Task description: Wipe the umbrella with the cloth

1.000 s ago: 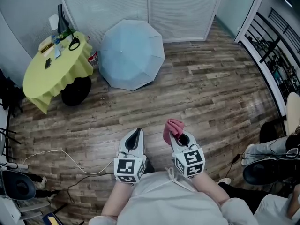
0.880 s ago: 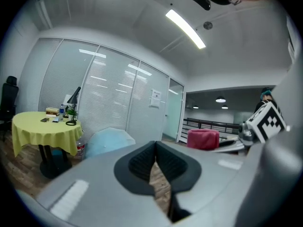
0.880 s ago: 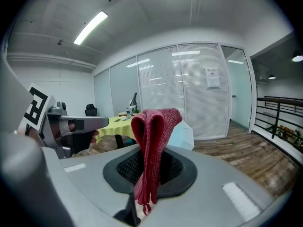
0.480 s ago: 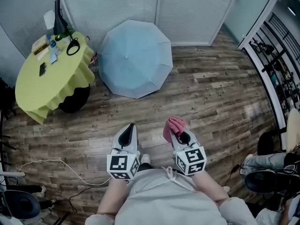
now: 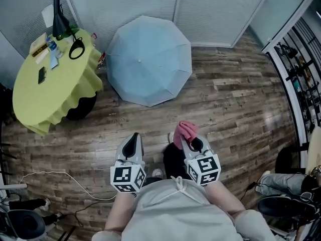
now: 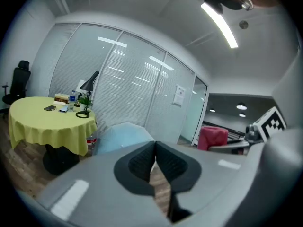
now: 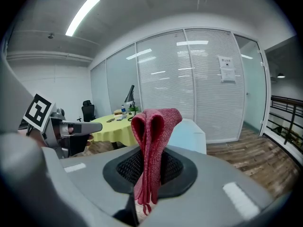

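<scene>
The umbrella point(image 5: 149, 59) lies open and dome-up on the wooden floor point(image 5: 235, 109). It is a pale blue canopy of flat panels meeting at a small centre tip. It sits near the glass wall point(image 5: 125, 4), just beside a round worktop point(image 5: 45, 92) draped in yellow-green (small items crowd its far edge). The right gripper point(image 5: 190, 140) has its fingers clamped on the cloth point(image 7: 156, 122), a pinkish-red knit folded double and standing up from them. The left gripper point(image 5: 133, 139) has its fingers pressed together, with nothing between them. Both grippers are well apart from the umbrella.
</scene>
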Available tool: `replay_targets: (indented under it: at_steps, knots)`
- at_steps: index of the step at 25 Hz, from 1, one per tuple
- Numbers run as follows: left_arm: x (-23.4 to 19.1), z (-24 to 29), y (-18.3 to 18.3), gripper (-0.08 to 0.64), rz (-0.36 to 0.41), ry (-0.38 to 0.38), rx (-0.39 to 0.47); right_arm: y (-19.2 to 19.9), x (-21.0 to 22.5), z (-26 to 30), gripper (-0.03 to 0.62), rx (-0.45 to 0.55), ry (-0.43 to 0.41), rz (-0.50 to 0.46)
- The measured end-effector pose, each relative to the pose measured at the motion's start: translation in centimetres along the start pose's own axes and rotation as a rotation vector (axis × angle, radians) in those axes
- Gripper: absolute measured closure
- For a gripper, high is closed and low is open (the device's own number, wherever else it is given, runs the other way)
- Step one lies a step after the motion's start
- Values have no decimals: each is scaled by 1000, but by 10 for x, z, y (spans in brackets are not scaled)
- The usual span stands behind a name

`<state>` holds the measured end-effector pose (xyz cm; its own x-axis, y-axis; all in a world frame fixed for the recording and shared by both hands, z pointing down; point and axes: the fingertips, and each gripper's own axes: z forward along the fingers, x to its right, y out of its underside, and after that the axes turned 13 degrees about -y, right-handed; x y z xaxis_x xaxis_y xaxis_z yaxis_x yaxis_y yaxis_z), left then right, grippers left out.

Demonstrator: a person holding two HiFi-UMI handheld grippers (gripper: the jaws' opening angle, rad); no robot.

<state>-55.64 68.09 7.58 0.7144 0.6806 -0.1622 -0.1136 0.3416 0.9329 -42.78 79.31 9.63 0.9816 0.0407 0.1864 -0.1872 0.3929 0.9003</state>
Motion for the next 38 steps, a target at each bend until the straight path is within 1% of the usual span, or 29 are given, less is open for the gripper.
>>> replay_targets:
  at_steps: [3, 6, 11, 15, 18, 21, 24, 26, 28, 30, 33, 35, 38]
  knots:
    - [-4, 39, -5, 552, -2, -31, -7, -12, 32, 35, 538, -7, -24, 2]
    - [-5, 83, -16, 552, -2, -78, -18, -31, 69, 71, 538, -12, -59, 0]
    - [12, 177, -56, 552, 6, -135, -9, -84, 151, 131, 538, -6, -129, -18]
    - [29, 263, -85, 554, 10, -165, 0, -120, 218, 181, 538, -37, -190, -53]
    - [40, 315, -94, 552, 4, -181, -10, -137, 265, 212, 538, -53, -202, -64]
    - [46, 353, -98, 552, -8, -193, -33, -148, 301, 239, 538, -74, -210, -52]
    - [43, 386, -99, 552, -8, -205, -58, -154, 325, 270, 538, -100, -220, -41]
    - [32, 411, -97, 552, -13, -213, -80, -158, 336, 296, 538, -114, -223, -37]
    - [16, 437, -98, 552, -35, -218, -94, -164, 343, 326, 538, -125, -227, -35]
    - [-1, 464, -103, 552, -54, -222, -98, -172, 346, 359, 538, -135, -253, -40]
    - [-19, 508, -115, 552, -47, -216, -102, -187, 352, 404, 538, -159, -288, -69]
    - [-37, 541, -123, 552, -76, -207, -112, -196, 358, 439, 538, -183, -291, -78]
    - [-75, 585, -127, 552, -139, -214, -140, -206, 361, 494, 538, -221, -297, -72]
